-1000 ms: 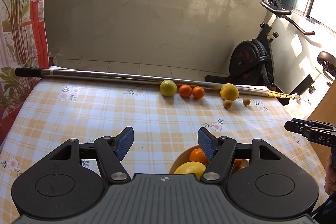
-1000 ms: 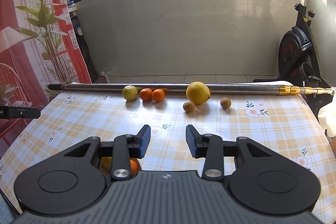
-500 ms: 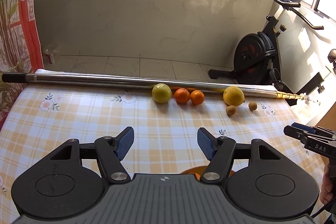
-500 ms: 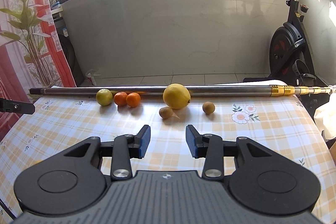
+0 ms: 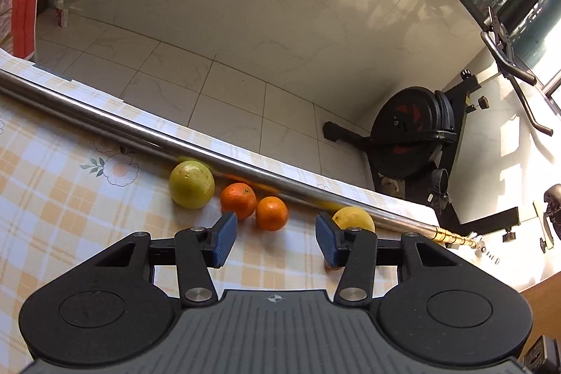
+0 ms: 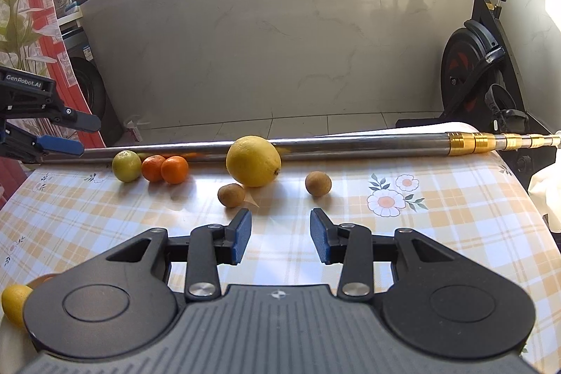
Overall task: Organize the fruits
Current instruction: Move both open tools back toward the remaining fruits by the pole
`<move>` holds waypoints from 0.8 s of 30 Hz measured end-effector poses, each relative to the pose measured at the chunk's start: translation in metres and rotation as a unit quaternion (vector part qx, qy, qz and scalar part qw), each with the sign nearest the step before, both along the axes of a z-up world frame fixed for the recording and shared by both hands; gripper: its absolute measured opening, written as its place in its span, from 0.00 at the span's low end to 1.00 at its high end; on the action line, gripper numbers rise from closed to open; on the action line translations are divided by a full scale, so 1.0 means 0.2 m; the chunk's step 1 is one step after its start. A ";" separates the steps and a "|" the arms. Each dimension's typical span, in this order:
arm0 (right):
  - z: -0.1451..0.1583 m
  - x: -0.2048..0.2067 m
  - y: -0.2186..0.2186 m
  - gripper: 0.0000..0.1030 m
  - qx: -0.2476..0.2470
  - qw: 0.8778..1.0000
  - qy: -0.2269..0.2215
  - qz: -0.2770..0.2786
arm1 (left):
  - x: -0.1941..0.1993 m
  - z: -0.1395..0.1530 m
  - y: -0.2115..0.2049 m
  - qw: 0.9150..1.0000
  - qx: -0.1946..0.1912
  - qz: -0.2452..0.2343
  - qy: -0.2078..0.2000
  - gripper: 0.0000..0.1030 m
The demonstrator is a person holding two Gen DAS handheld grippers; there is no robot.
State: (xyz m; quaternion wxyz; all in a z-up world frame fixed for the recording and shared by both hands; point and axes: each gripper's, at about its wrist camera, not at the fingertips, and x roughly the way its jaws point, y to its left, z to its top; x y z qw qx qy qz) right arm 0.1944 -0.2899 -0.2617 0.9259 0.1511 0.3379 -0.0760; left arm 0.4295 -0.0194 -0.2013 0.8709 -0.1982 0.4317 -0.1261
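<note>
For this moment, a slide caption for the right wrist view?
Empty right tool facing lemon, two oranges, lime along a pole.

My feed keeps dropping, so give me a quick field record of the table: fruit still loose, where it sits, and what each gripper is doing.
surface: checked tablecloth
pole: lies along the far edge
green citrus: by the pole, leftmost
oranges: two, and, side by side
lemon: against the pole
brown fruits: two, and, nearer than the lemon
left gripper: closing, nothing between the jaws
right gripper: holds nothing
</note>
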 end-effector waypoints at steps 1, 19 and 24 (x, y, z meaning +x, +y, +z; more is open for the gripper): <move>-0.01 0.01 0.00 0.40 0.001 1.000 0.001 0.002 | 0.03 -0.02 -0.01 1.000 -0.001 0.004 0.004 0.46; 0.13 -0.11 -0.03 0.40 0.043 0.998 -0.041 -0.003 | -0.18 0.04 0.16 0.998 0.063 -0.013 0.010 0.46; 0.22 -0.15 -0.01 0.40 0.053 0.997 -0.061 0.001 | -0.31 0.16 0.31 0.999 0.050 -0.008 0.014 0.46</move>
